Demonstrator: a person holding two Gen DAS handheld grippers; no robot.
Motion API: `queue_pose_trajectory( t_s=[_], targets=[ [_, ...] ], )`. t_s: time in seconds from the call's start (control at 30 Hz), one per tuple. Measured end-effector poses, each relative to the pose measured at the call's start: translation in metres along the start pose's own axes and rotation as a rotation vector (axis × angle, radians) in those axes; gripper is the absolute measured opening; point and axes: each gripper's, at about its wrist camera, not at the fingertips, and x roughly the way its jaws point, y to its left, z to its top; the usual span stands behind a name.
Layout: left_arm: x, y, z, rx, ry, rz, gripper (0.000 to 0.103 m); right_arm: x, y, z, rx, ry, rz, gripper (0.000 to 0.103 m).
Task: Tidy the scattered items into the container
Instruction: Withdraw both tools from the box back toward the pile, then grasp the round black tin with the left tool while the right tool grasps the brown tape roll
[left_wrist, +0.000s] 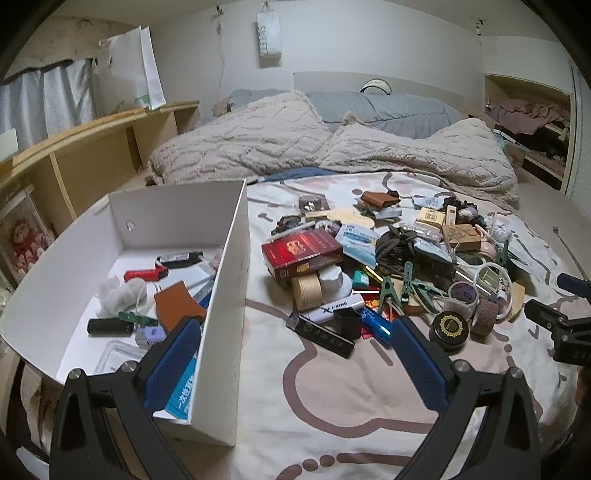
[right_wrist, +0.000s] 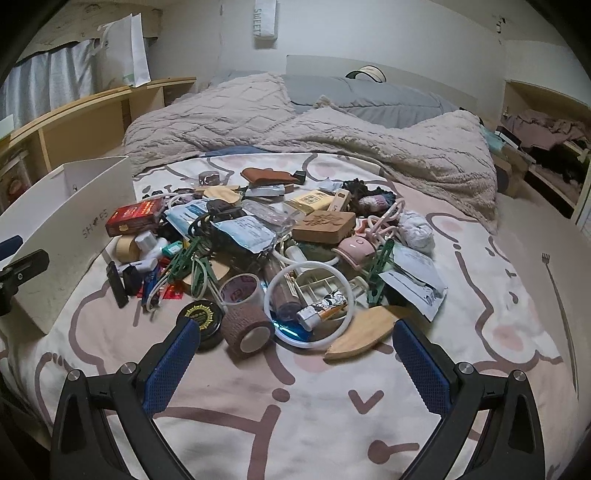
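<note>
A white shoe box (left_wrist: 225, 280) stands on the bed at the left, with several small items inside; it also shows in the right wrist view (right_wrist: 66, 229). A pile of scattered items covers the sheet: a red box (left_wrist: 301, 253), a tape roll (left_wrist: 306, 291), a black round tin (right_wrist: 201, 317), a brown bandage roll (right_wrist: 249, 328), a white ring (right_wrist: 310, 306), a wooden piece (right_wrist: 360, 328). My left gripper (left_wrist: 295, 328) is open and empty, straddling the box's near wall. My right gripper (right_wrist: 295, 330) is open and empty, just short of the pile.
A fluffy beige blanket (left_wrist: 258, 144) and grey pillows lie at the head of the bed. Wooden shelves (left_wrist: 74, 155) run along the left wall. A closet with clothes (right_wrist: 546, 140) is at the right. The other gripper shows at the right edge (left_wrist: 565, 325).
</note>
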Motion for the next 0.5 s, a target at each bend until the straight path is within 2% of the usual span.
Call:
queue_pose_trajectory(
  t_s=[0.17,0.5],
  targets=[
    [-0.006,-0.007,0.002,0.015,-0.014,-0.023,0.103,0.000,0.000,0.000,0.002,-0.002,0.008,0.103],
    [0.001,-0.025,-0.006,0.039,0.015,-0.063,0.103,0.002,-0.003,-0.003,0.020,0.004,0.021,0.103]
  ],
)
